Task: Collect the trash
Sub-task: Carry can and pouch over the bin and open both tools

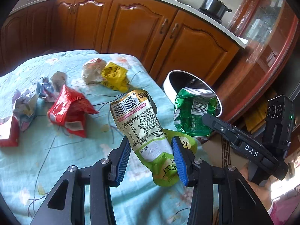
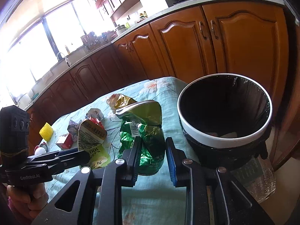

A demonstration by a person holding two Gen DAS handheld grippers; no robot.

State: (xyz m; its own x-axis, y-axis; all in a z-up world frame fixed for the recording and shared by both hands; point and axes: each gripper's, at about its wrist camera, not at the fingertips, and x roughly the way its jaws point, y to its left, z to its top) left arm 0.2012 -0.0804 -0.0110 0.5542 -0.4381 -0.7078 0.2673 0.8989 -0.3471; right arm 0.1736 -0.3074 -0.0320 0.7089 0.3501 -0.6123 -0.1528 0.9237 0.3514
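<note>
My left gripper (image 1: 151, 157) is shut on the lower end of a lime-green and cream pouch (image 1: 138, 116) with a barcode, held tilted above the tablecloth. To its right, my right gripper (image 2: 153, 159) is shut on a crumpled green foil bag (image 2: 148, 131), which hangs near the table's edge just left of the bin. The bin (image 2: 225, 138) has a white rim and a black liner and stands beside the table, with some scraps at its bottom. From the left wrist view the green bag (image 1: 191, 112) hangs in front of the bin (image 1: 168, 82).
More trash lies on the light blue floral tablecloth (image 1: 75, 168): a red bag (image 1: 69, 112), a yellow wrapper (image 1: 114, 76), a whitish bag (image 1: 91, 71), crumpled paper (image 1: 24, 103) and a red carton (image 1: 7, 131). Wooden cabinets (image 1: 131, 28) stand behind the table.
</note>
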